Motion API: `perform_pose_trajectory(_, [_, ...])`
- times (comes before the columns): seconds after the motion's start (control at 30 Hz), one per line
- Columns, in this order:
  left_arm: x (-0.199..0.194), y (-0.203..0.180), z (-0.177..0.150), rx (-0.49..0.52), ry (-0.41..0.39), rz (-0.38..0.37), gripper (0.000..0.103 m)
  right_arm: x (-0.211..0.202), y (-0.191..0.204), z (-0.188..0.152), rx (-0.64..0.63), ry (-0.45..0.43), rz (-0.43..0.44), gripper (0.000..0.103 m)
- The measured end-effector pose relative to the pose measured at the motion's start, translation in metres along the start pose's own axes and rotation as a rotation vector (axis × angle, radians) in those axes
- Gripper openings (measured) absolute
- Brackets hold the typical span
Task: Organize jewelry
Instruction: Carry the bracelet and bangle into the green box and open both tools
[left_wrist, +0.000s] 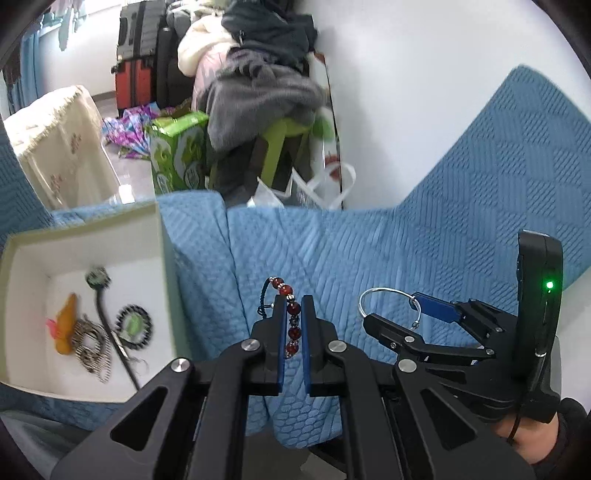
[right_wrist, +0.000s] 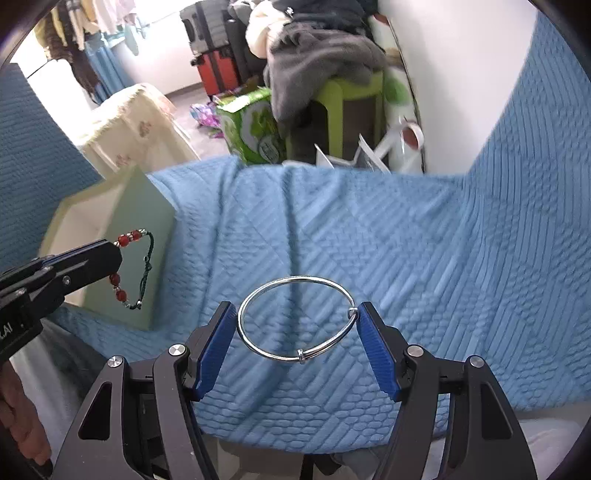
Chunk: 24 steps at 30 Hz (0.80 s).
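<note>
My left gripper (left_wrist: 293, 301) is shut on a red bead bracelet (left_wrist: 291, 317) with a dark cord, held above the blue quilted cover; it also shows in the right wrist view (right_wrist: 125, 269). My right gripper (right_wrist: 297, 314) holds a silver bangle (right_wrist: 295, 319) spanned between its blue pads, above the cover; it also shows in the left wrist view (left_wrist: 389, 306). A white open box (left_wrist: 164, 258) stands to the left and holds several pieces of jewelry, among them a black beaded bracelet (left_wrist: 133, 326) and an orange charm (left_wrist: 66, 325).
The blue quilted cover (right_wrist: 369, 240) spreads over the seat and rises at the right. Beyond its far edge are a green stool with piled clothes (left_wrist: 258, 85), a green carton (left_wrist: 181, 151), suitcases (left_wrist: 136, 70) and a cream-covered table (left_wrist: 59, 140).
</note>
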<state>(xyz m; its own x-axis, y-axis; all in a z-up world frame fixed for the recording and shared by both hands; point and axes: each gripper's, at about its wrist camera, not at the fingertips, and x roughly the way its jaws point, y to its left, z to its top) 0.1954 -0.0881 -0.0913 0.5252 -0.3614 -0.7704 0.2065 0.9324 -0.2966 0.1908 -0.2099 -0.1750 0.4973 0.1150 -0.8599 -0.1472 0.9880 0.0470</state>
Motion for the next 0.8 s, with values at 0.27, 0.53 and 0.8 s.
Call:
perform_pose_trajectory(0.27, [-0.065,0.023,0.034,0.01,-0.101,0.017,0.007,-0.058,0.054,0.052,-0.089,-0.12,0.036,0.066])
perform_pose_trajectory(0.53, [-0.119,0.061,0.044,-0.023,-0.201,0.061,0.007,-0.095,0.117,0.092,-0.167,-0.213,0.12,0.066])
perform_pose_trajectory(0.8, [-0.124,0.12,0.03,-0.064,-0.218,0.133,0.007,-0.065,0.174,0.093,-0.228,-0.193,0.198,0.066])
